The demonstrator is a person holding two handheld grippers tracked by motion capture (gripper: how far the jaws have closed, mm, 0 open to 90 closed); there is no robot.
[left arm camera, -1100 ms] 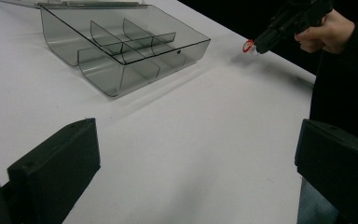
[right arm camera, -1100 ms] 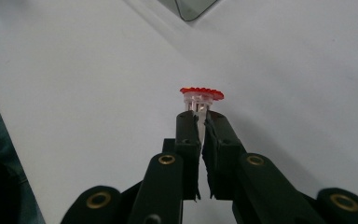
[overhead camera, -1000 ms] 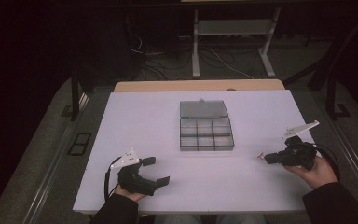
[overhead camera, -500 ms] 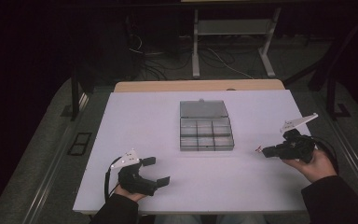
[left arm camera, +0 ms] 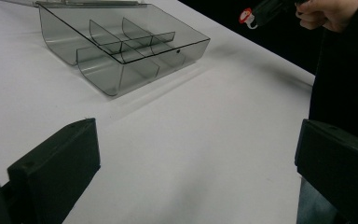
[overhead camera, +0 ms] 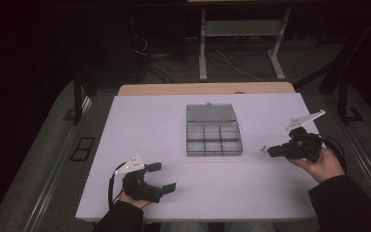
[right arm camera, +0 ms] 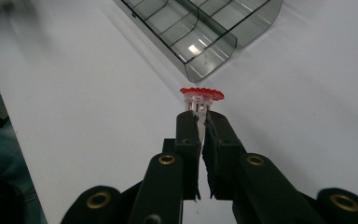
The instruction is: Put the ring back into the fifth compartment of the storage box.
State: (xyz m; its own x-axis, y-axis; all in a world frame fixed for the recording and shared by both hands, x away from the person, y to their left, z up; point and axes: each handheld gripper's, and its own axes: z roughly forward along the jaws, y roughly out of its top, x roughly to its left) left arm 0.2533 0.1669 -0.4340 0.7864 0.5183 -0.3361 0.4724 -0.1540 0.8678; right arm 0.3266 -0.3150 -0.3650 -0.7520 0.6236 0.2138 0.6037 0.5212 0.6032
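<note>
A white table (overhead camera: 140,125) is carrying a clear compartment box (overhead camera: 214,137) at its middle, lid lying open behind it. The left gripper (overhead camera: 162,177) is resting near the front edge, jaws spread wide with nothing between them. The right gripper (overhead camera: 269,151) is pinching a small red-capped clear piece (right arm camera: 201,95), hovering just right of the box

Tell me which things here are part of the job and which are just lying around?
In use:
- right gripper, jaws shut on the small red-capped piece
- clear compartment box, lid open
- left gripper, jaws open, resting on the white table

Just around:
- metal stand and floor cables behind
</note>
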